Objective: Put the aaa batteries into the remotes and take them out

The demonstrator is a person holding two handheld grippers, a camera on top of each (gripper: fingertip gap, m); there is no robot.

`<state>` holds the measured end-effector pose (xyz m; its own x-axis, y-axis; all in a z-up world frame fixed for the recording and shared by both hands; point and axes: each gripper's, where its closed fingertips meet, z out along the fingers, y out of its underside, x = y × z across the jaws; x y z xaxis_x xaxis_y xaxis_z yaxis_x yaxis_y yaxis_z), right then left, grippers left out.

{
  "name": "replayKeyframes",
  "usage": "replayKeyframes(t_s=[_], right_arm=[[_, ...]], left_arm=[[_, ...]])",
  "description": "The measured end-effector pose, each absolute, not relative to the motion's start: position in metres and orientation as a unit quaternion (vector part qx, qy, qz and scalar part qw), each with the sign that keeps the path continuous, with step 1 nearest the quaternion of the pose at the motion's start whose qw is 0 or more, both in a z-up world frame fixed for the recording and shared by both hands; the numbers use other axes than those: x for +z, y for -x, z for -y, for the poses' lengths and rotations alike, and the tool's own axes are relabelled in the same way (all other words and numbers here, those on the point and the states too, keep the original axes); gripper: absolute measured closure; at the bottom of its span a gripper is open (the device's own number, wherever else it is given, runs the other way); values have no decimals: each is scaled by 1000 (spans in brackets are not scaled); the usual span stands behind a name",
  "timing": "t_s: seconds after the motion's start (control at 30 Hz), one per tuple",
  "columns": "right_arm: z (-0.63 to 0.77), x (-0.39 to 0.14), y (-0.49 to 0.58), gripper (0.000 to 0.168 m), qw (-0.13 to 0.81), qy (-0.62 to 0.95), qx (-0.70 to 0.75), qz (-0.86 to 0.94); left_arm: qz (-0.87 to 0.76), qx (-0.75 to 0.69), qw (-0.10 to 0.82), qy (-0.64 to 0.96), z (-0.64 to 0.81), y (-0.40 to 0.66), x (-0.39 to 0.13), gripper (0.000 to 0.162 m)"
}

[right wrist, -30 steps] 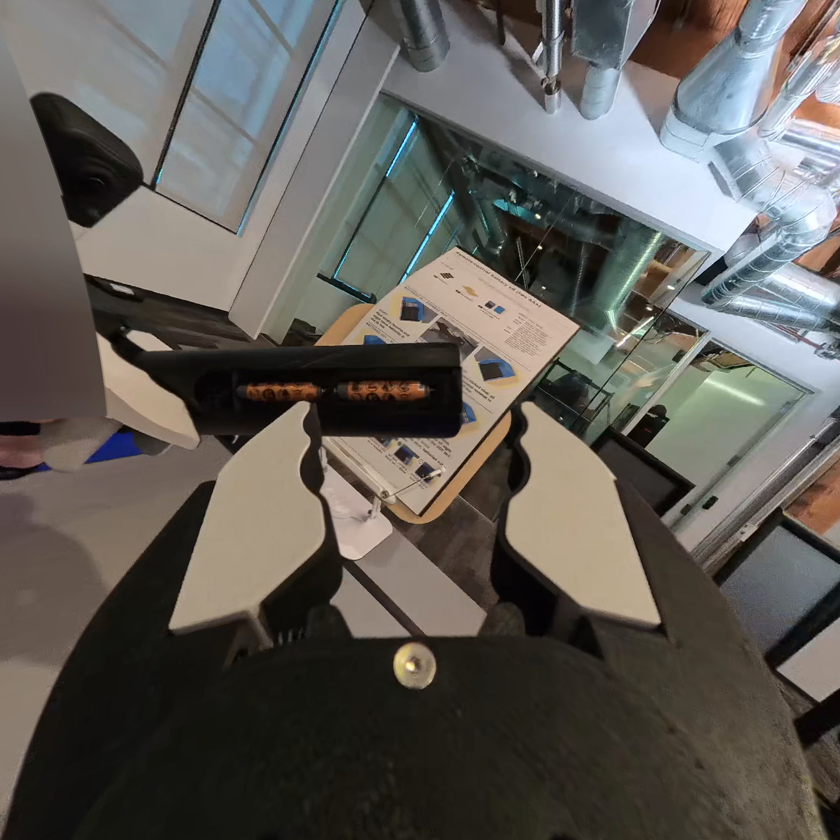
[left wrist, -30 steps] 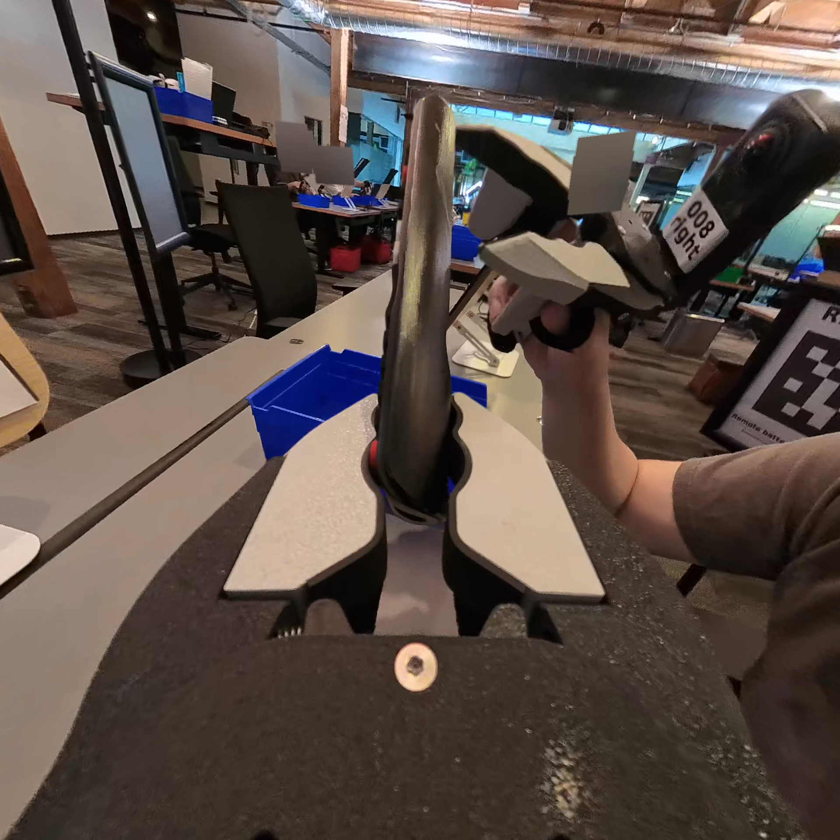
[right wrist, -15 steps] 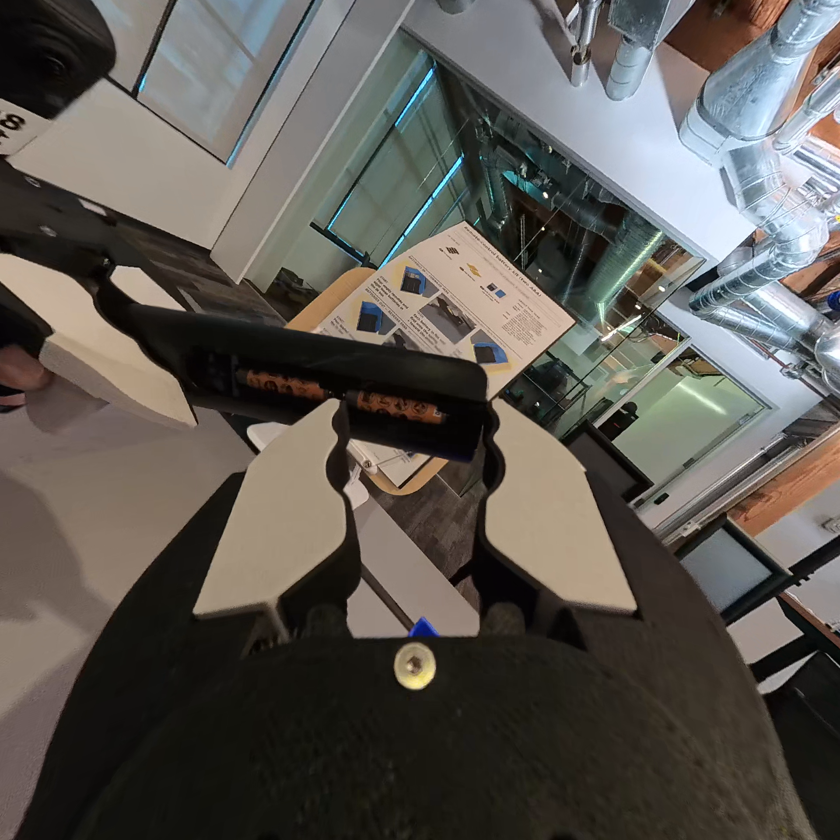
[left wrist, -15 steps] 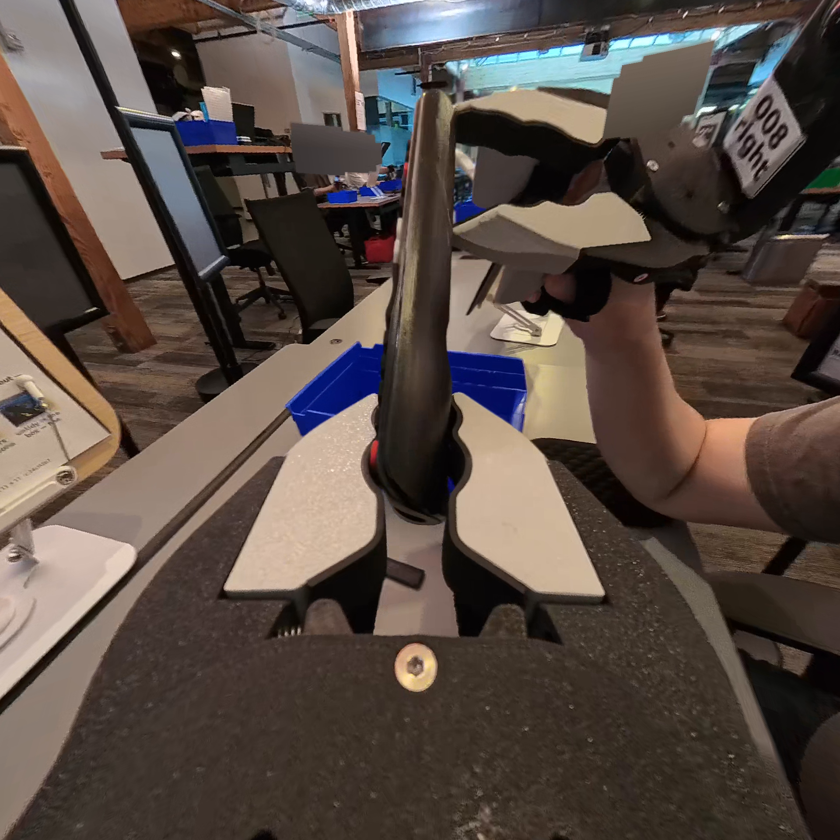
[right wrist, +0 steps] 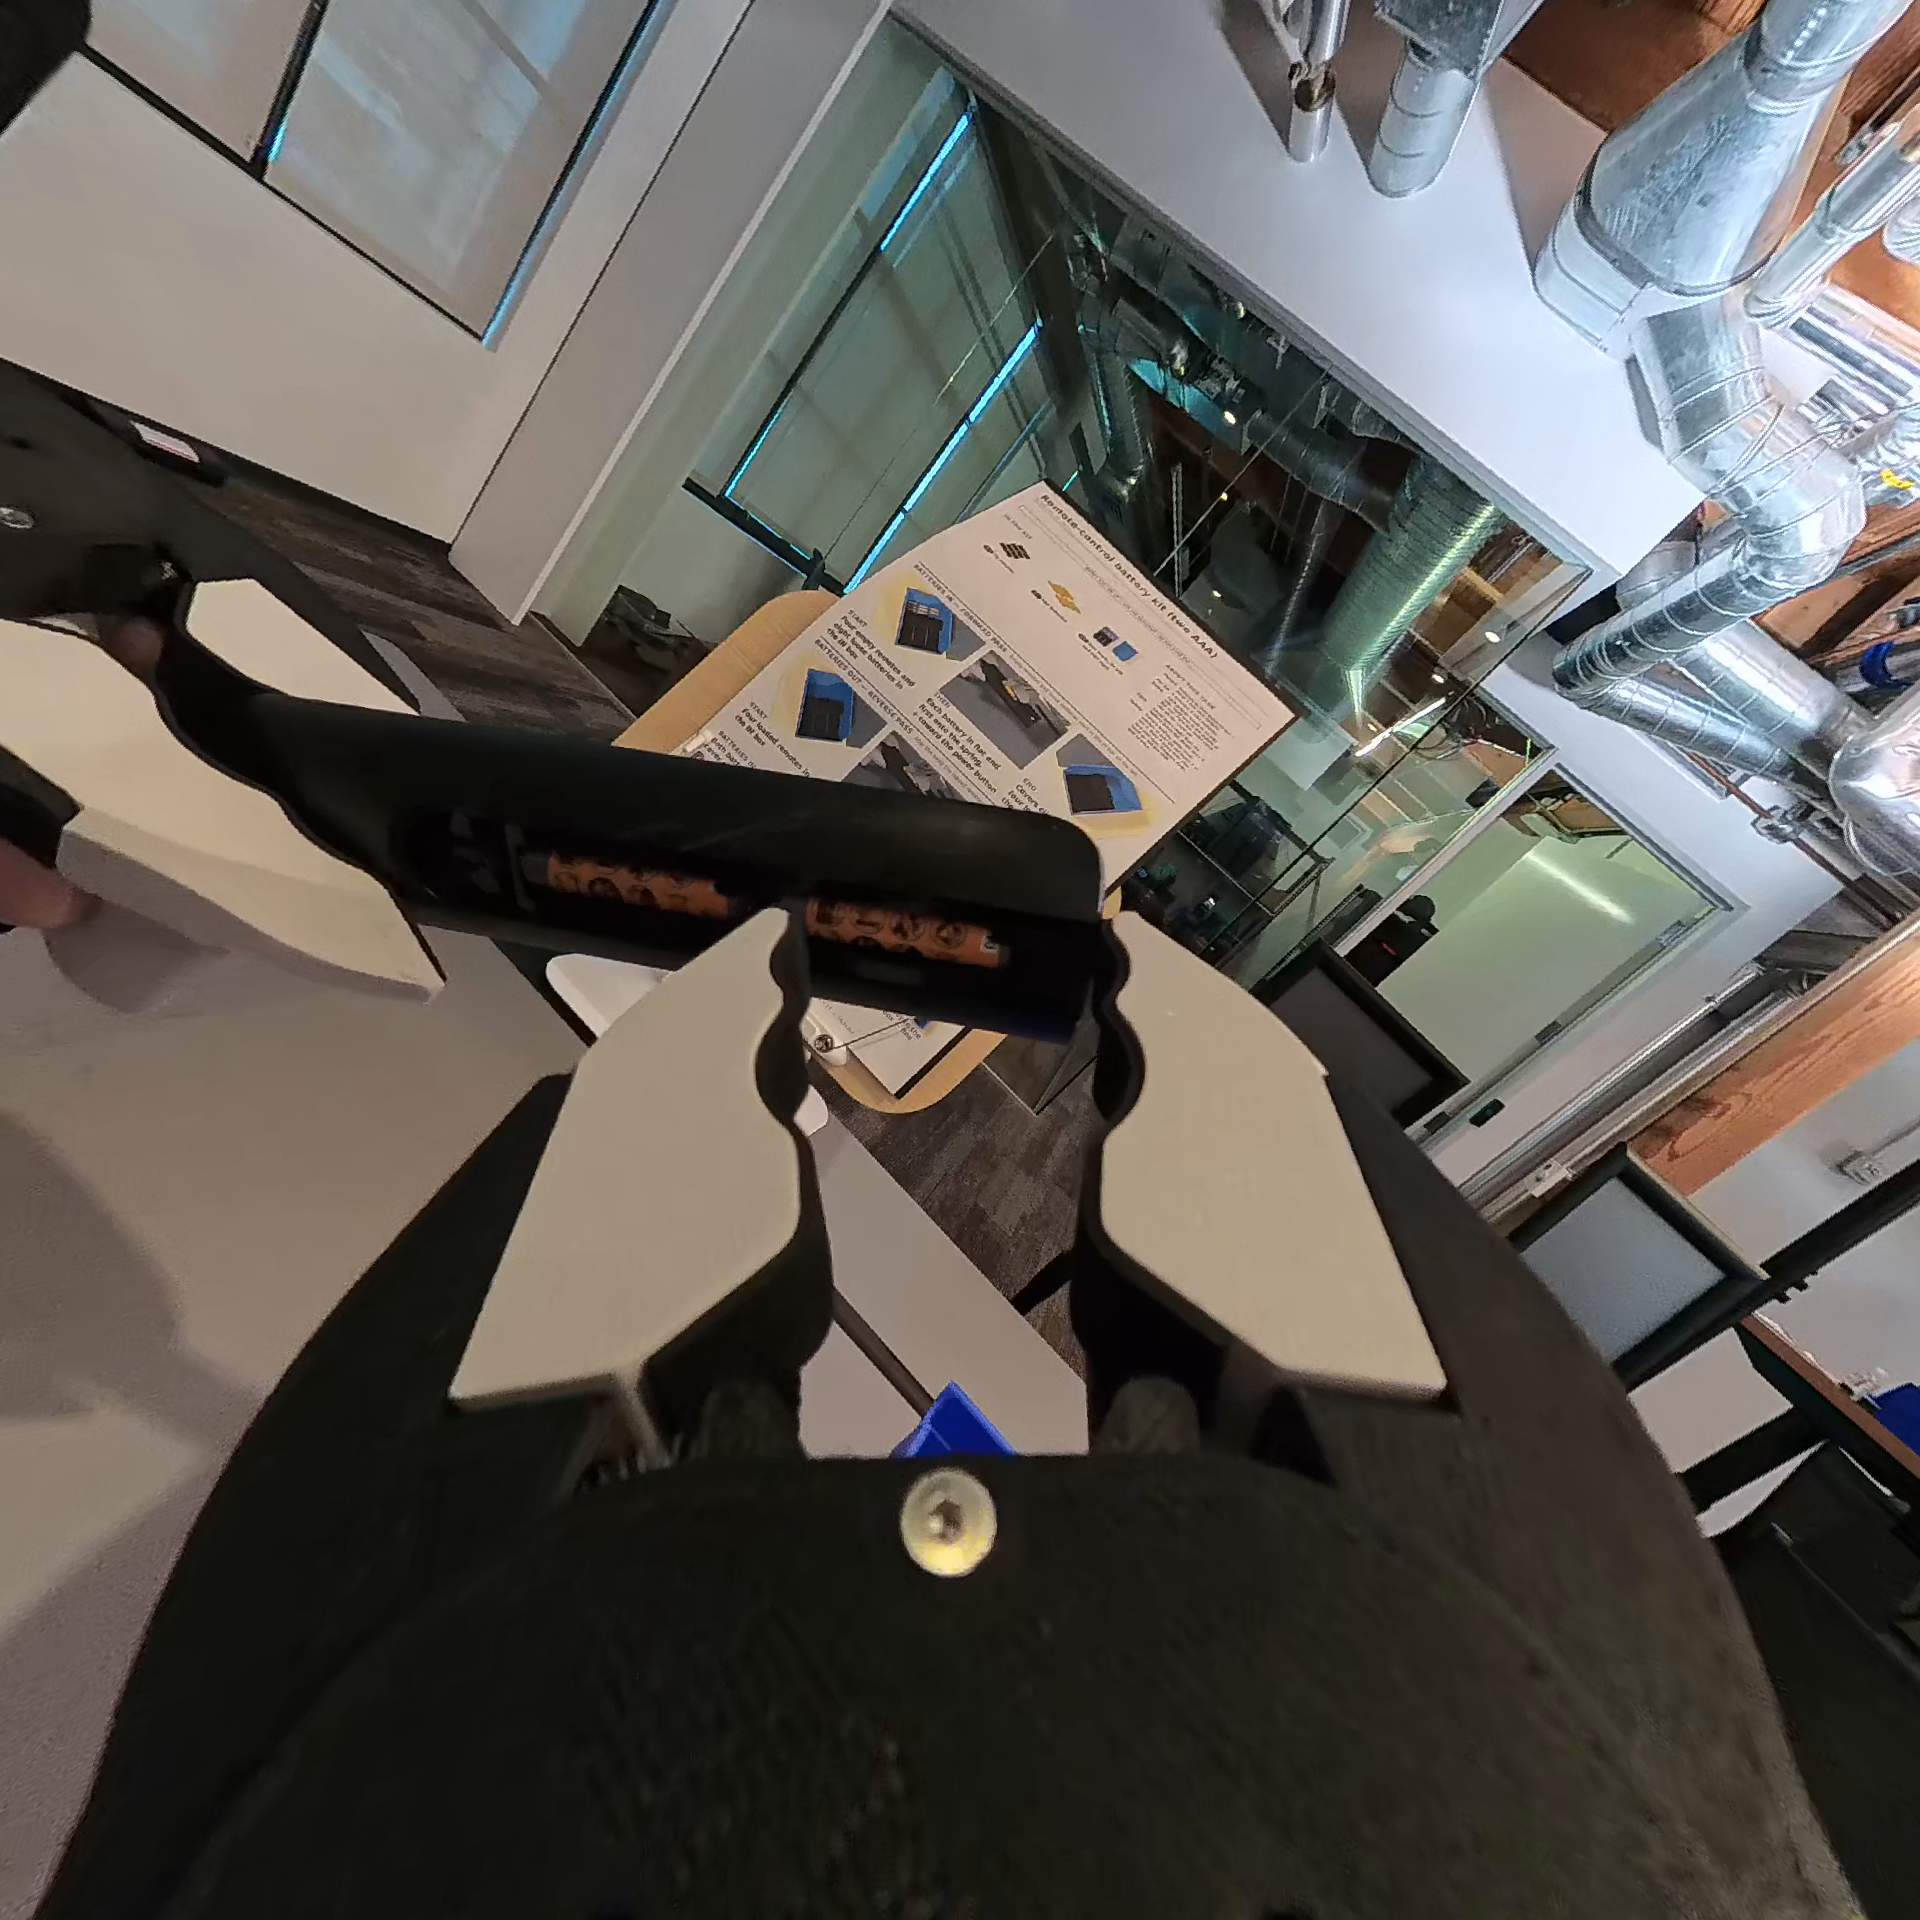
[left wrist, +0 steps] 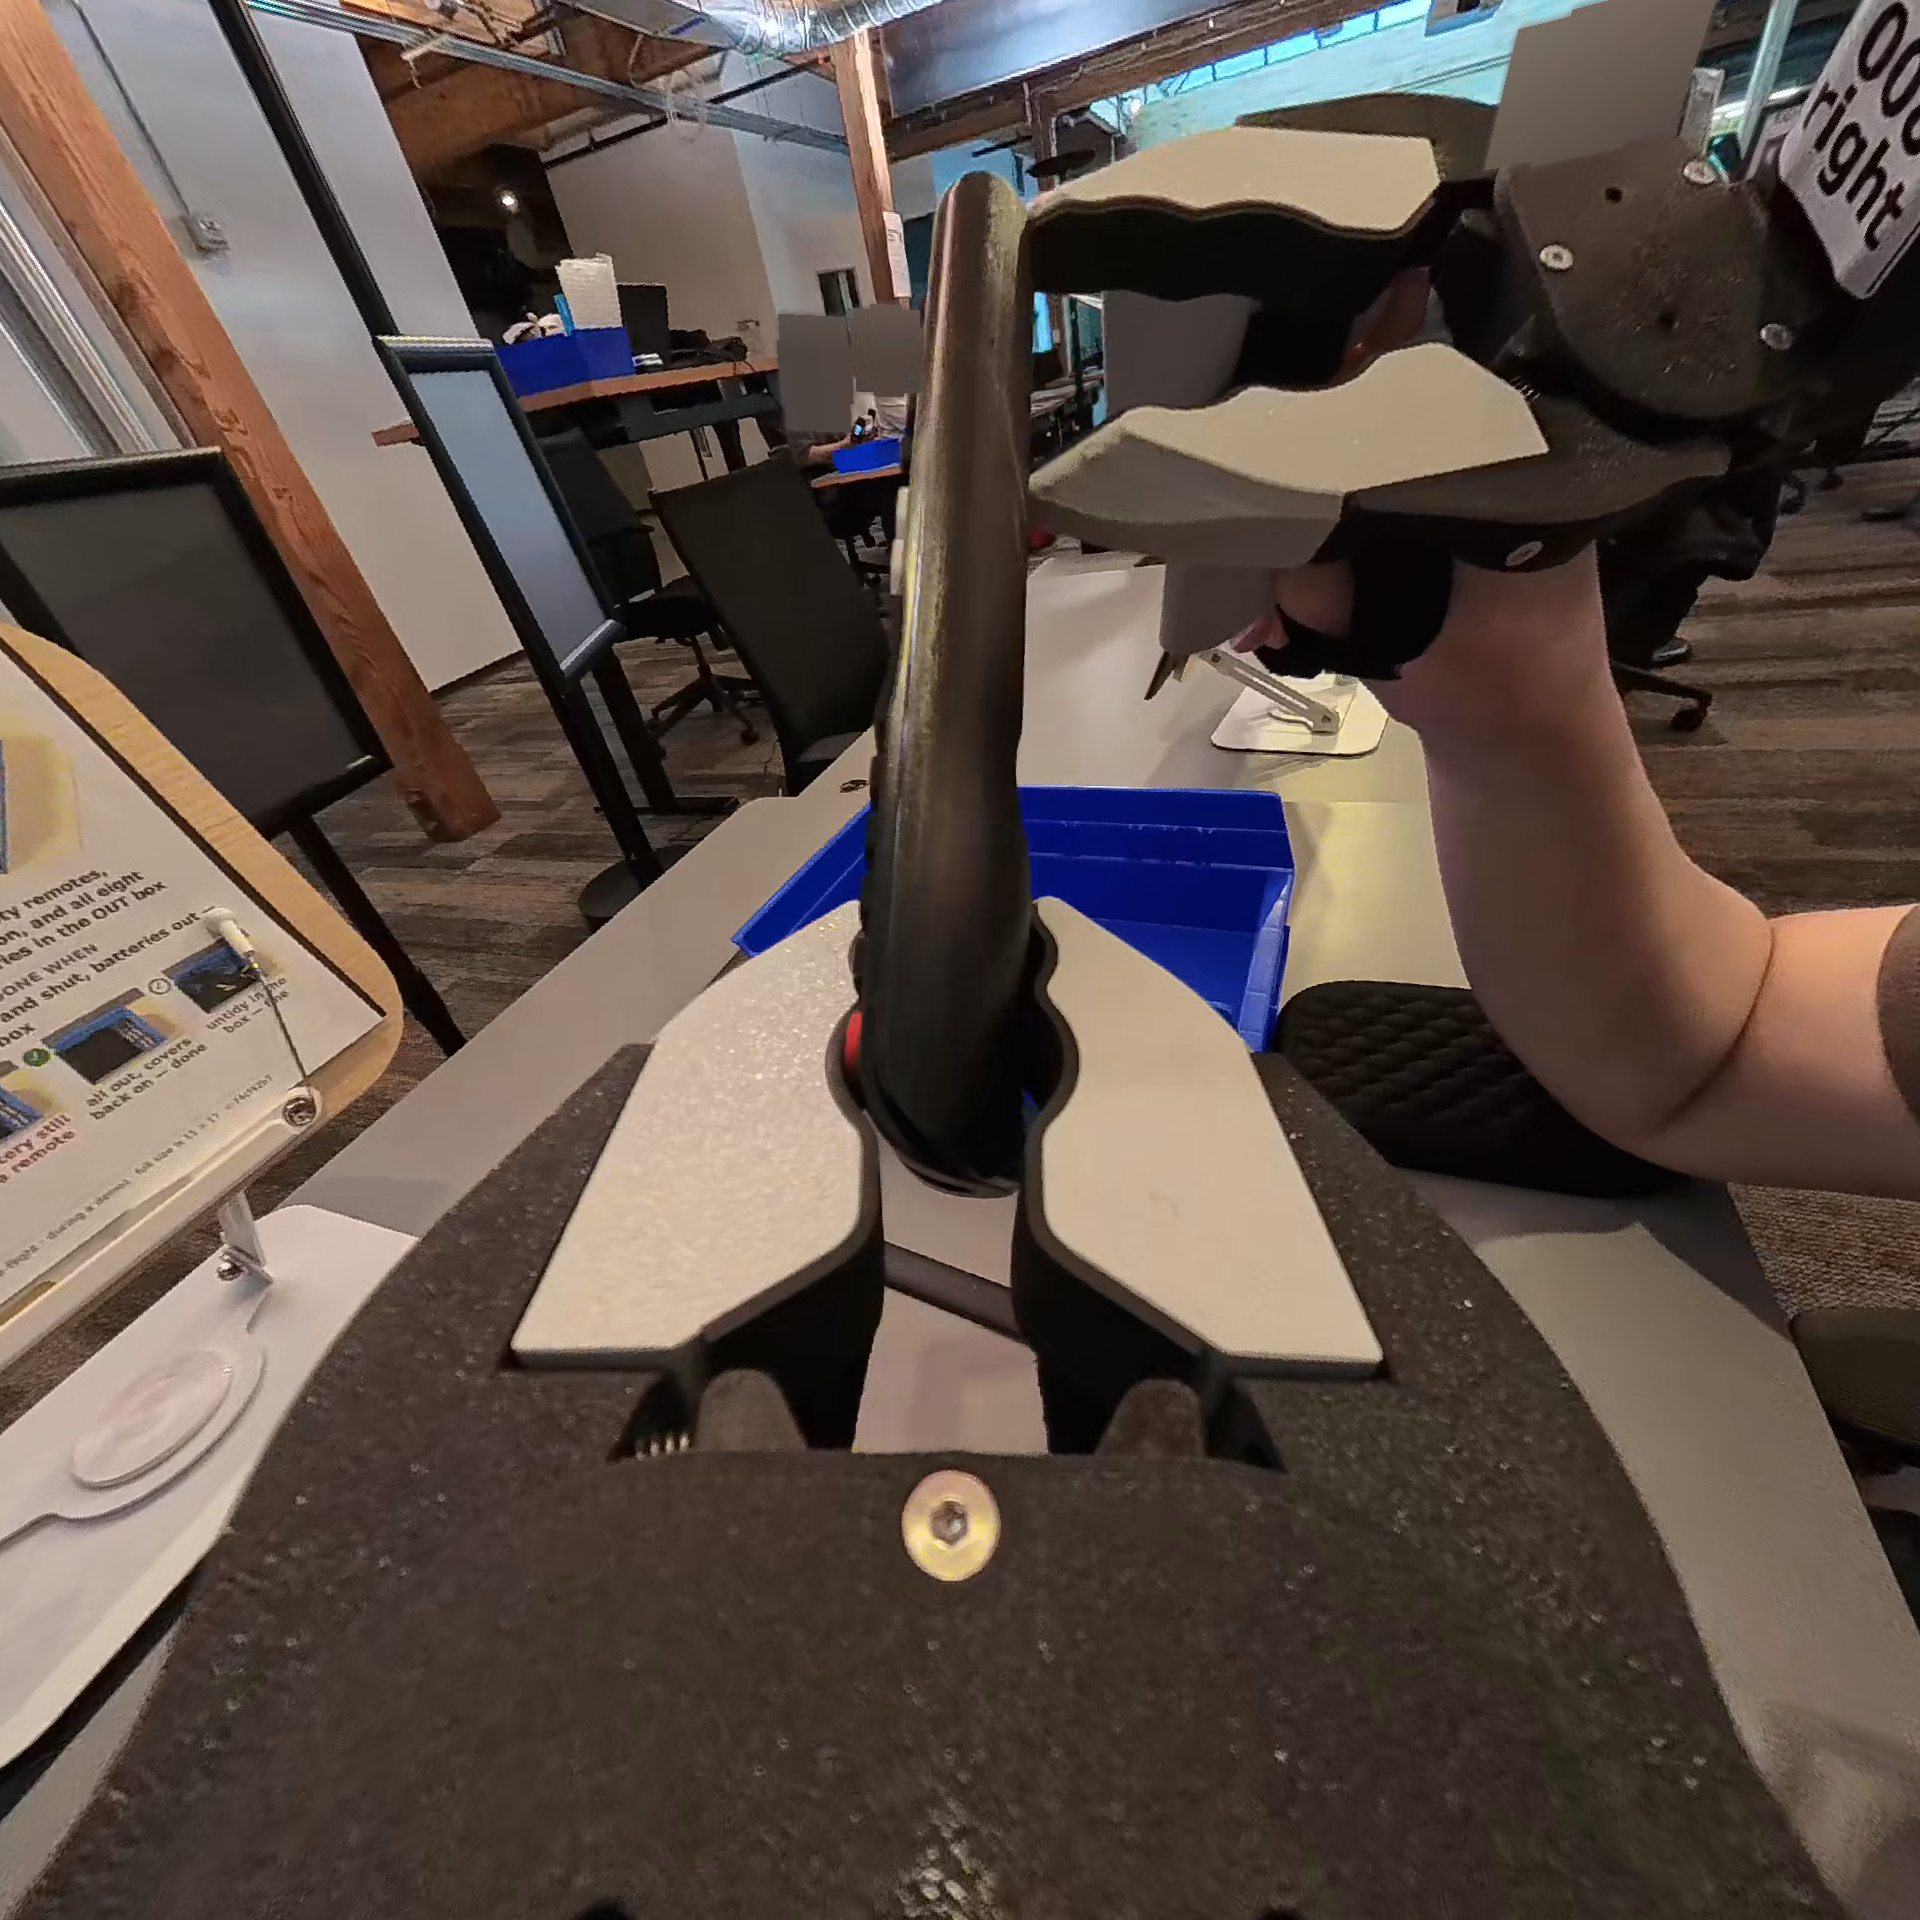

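My left gripper (left wrist: 945,935) is shut on the lower end of a black remote (left wrist: 956,623) and holds it upright above the grey table (left wrist: 1340,894). In the right wrist view the remote (right wrist: 675,800) lies across, its battery bay open, with two orange batteries (right wrist: 644,883) end to end inside. My right gripper (right wrist: 940,935) is open. Its fingertips straddle the outer battery (right wrist: 904,935) at the remote's free end. I cannot tell whether they touch it. From the left wrist view the right gripper (left wrist: 1039,353) meets the remote's top from the right. The left gripper (right wrist: 343,790) shows at far left.
A blue bin (left wrist: 1164,862) stands on the table behind the remote. A black padded rest (left wrist: 1434,1081) lies under the person's right forearm. An instruction board on a white stand (left wrist: 104,987) is at the left, also seen in the right wrist view (right wrist: 1039,707). Office chairs and desks stand beyond.
My right gripper has moved in onto the remote's free end and its jaws have narrowed around the outer battery. The left gripper has turned left and still holds the remote.
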<state>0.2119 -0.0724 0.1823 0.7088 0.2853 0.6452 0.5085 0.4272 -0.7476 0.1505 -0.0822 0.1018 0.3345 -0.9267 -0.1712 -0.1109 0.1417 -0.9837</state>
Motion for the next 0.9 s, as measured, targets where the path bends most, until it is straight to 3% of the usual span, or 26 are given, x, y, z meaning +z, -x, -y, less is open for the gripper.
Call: replayKeyframes(t_s=[0.9], right_arm=[[76, 184, -211, 113, 760, 519, -88, 382]], left_arm=[[-476, -334, 599, 550, 85, -152, 101, 138]])
